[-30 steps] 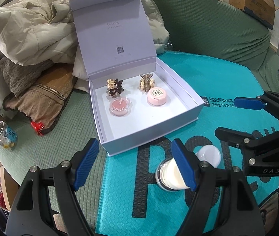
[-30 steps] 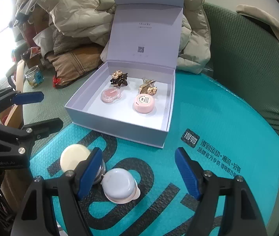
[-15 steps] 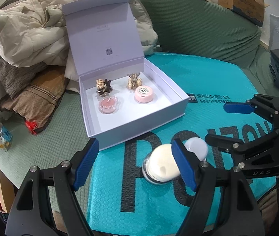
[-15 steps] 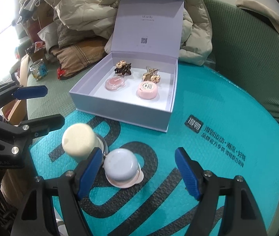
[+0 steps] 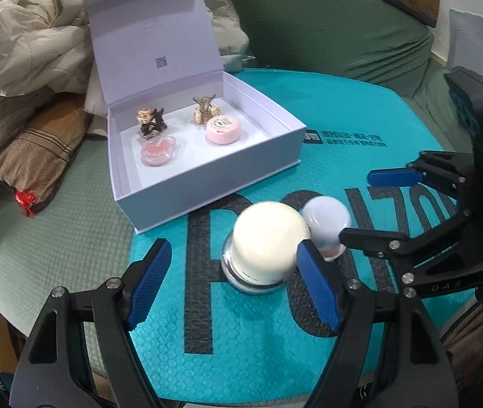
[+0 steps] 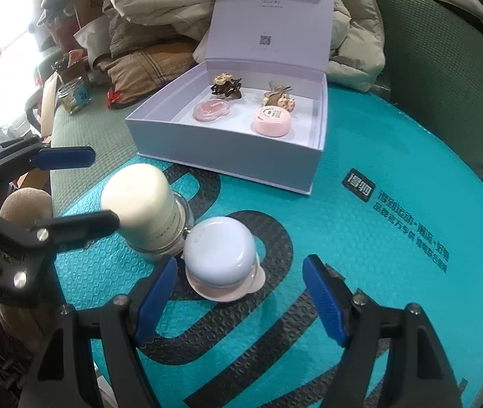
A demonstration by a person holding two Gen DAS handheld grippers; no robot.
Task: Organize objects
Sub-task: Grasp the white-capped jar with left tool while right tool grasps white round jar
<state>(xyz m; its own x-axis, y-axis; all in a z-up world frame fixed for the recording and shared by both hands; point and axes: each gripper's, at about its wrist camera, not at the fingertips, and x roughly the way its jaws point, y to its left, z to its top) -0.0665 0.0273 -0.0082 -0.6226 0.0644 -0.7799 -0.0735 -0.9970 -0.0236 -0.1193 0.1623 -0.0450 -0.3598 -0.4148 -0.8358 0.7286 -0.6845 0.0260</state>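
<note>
On the teal mat (image 6: 360, 238) I see two jars touching: the cream jar (image 5: 268, 241) and the pale-blue jar (image 6: 222, 255), no gap between them. My left gripper (image 5: 231, 275) and right gripper (image 6: 241, 302) stand wide, crowding each other there. Open mat lies right of the blue jar. The box (image 6: 227, 156) walls off the far side; its front half is bare.

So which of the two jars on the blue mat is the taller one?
The cream-lidded jar, nearer the left gripper. The pale blue-lidded jar beside it is squat.
</note>
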